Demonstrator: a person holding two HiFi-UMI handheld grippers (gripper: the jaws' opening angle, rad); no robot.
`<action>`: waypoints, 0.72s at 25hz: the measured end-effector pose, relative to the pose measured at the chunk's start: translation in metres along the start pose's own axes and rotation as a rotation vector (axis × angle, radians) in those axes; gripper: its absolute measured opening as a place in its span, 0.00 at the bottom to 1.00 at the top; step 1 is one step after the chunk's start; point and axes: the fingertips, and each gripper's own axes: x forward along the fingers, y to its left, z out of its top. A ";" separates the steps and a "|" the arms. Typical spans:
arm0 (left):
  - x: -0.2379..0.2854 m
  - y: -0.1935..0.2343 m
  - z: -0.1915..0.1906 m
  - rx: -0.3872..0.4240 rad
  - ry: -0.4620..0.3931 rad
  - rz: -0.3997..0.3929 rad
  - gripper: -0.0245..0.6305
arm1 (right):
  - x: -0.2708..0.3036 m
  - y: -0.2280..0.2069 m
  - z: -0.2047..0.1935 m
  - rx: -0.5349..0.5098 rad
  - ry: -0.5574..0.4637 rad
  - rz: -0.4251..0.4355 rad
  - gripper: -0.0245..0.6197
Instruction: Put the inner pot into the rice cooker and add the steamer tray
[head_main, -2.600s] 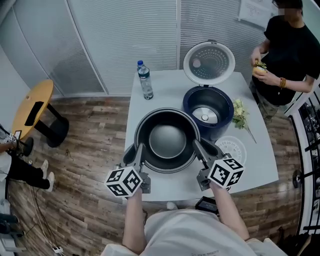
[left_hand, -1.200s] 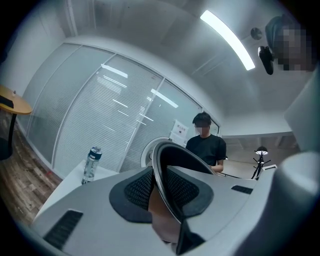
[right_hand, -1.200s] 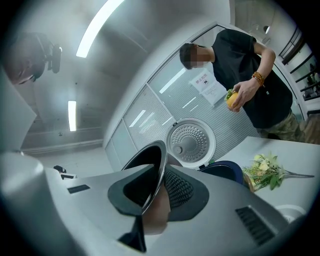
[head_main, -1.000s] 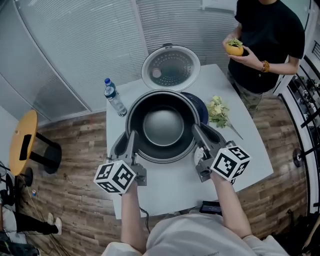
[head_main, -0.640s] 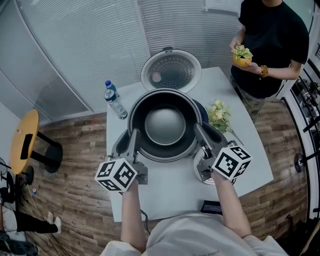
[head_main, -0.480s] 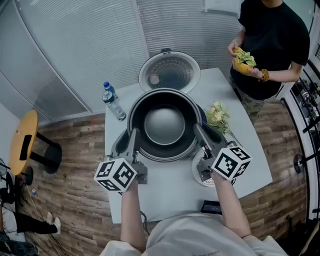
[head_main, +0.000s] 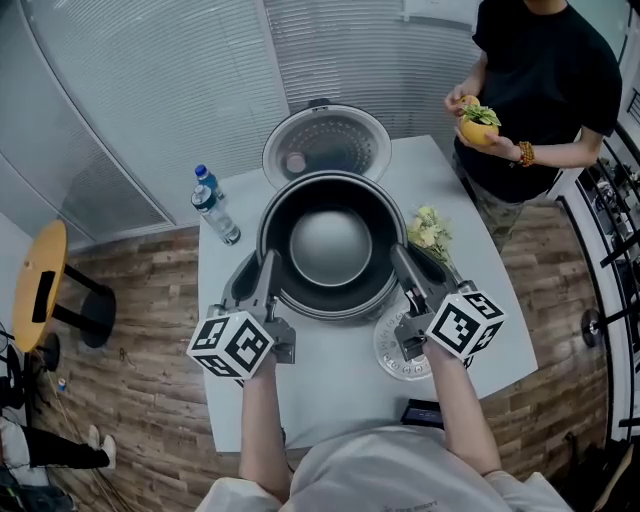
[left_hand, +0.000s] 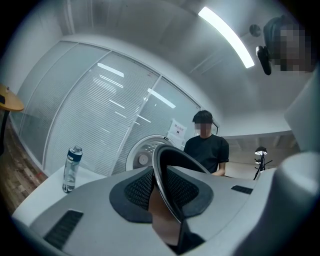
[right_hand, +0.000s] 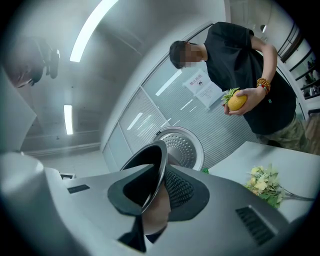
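The dark inner pot (head_main: 330, 245) hangs above the white table (head_main: 330, 390), held by its rim from both sides. My left gripper (head_main: 262, 278) is shut on the rim's left edge (left_hand: 162, 172). On the opposite side my right gripper (head_main: 405, 272) is shut on the rim's right edge (right_hand: 156, 170). The rice cooker's open round lid (head_main: 325, 145) stands just behind the pot, and the cooker's body is hidden beneath it. The white steamer tray (head_main: 392, 352) lies flat on the table under my right gripper.
A water bottle (head_main: 212, 205) stands at the table's back left. A bunch of pale flowers (head_main: 428, 230) lies right of the pot. A person in black (head_main: 545, 80) stands at the back right holding a yellow object (head_main: 478, 125).
Both grippers have carried the pot away from me until it covers the blue cooker body. The steamer tray has come into view below my right gripper.
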 end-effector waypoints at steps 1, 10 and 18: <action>0.003 -0.001 -0.002 -0.002 0.003 0.000 0.16 | 0.000 -0.003 0.000 0.002 0.001 -0.002 0.15; 0.024 0.009 -0.013 -0.030 0.029 0.008 0.16 | 0.013 -0.021 0.000 0.016 0.021 -0.014 0.15; 0.036 0.018 -0.031 -0.050 0.063 0.019 0.16 | 0.020 -0.038 -0.011 0.029 0.048 -0.034 0.16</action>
